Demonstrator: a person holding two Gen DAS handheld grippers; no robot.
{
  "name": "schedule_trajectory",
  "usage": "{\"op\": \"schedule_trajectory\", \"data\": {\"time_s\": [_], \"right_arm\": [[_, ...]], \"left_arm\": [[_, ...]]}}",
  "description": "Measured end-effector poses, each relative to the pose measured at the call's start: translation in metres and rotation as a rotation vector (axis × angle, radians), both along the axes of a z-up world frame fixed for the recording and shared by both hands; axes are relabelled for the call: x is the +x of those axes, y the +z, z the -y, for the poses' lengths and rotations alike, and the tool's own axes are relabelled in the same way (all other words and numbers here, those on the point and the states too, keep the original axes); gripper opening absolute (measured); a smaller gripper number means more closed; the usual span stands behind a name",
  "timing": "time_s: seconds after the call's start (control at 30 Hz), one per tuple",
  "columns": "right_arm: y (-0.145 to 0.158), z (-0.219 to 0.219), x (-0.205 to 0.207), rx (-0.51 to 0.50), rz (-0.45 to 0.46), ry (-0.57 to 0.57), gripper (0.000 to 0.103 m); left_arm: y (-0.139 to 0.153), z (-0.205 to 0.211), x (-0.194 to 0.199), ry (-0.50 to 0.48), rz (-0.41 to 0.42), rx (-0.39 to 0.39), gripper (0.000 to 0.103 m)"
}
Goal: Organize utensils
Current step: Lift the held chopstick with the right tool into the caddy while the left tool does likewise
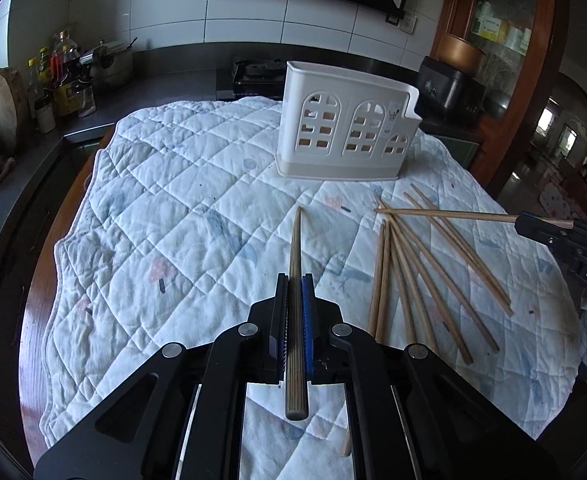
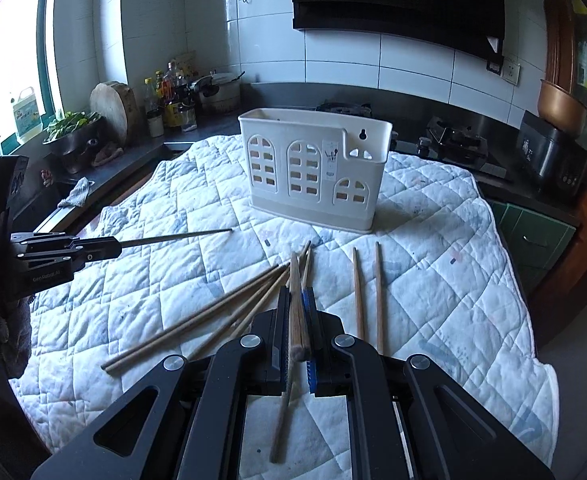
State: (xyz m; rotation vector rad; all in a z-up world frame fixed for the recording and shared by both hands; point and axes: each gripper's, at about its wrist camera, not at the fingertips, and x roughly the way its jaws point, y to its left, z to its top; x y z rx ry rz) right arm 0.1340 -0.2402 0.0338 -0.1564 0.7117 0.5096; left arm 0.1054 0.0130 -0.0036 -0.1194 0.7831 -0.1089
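A white utensil holder [image 1: 343, 128] with arched window cut-outs stands upright on the quilted cloth [image 1: 181, 208]; it also shows in the right wrist view [image 2: 313, 168]. My left gripper [image 1: 294, 280] is shut on one wooden chopstick [image 1: 295, 248] that points toward the holder. It shows from the side in the right wrist view [image 2: 113, 247]. My right gripper [image 2: 296, 294] is shut on a chopstick [image 2: 296, 276] above the pile; it shows at the right edge of the left wrist view [image 1: 523, 220], holding a chopstick [image 1: 445, 213] level. Several loose chopsticks [image 1: 425, 276] lie fanned on the cloth [image 2: 197, 322].
Two chopsticks [image 2: 369, 292] lie apart, right of the pile. The dark counter behind carries bottles [image 2: 169, 100], a pot [image 2: 217, 94], a bowl of greens [image 2: 71, 130], a gas stove [image 2: 457, 140] and a black appliance [image 2: 549, 156]. The cloth's edge drops off at the right.
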Motion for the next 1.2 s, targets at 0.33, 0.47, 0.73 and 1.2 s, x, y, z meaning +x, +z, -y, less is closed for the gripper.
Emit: {"op": "schedule_trajectory", "data": {"time_s": [0.33,0.47,0.73,1.2], "right_arm": [[0.066,-0.007,0.042,-0.005,0.051,0.004,0.007],[0.097,-0.006,0.064,-0.007,0.074,-0.007,0.007],[0.148,-0.011,0.106,0.006,0.149,-0.055,0.007],[0.133,-0.02,0.177,0.031,0.121,-0.124,0.007]], "left_arm": [[0.058,-0.003,0.026,-0.056,0.092,0.005,0.005],[0.082,0.001,0.041,-0.082,0.126,0.027,0.005],[0.15,0.008,0.074,-0.108,0.241,0.005,0.005],[0.158,0.002,0.162,-0.028,0.22,-0.007,0.005]]}}
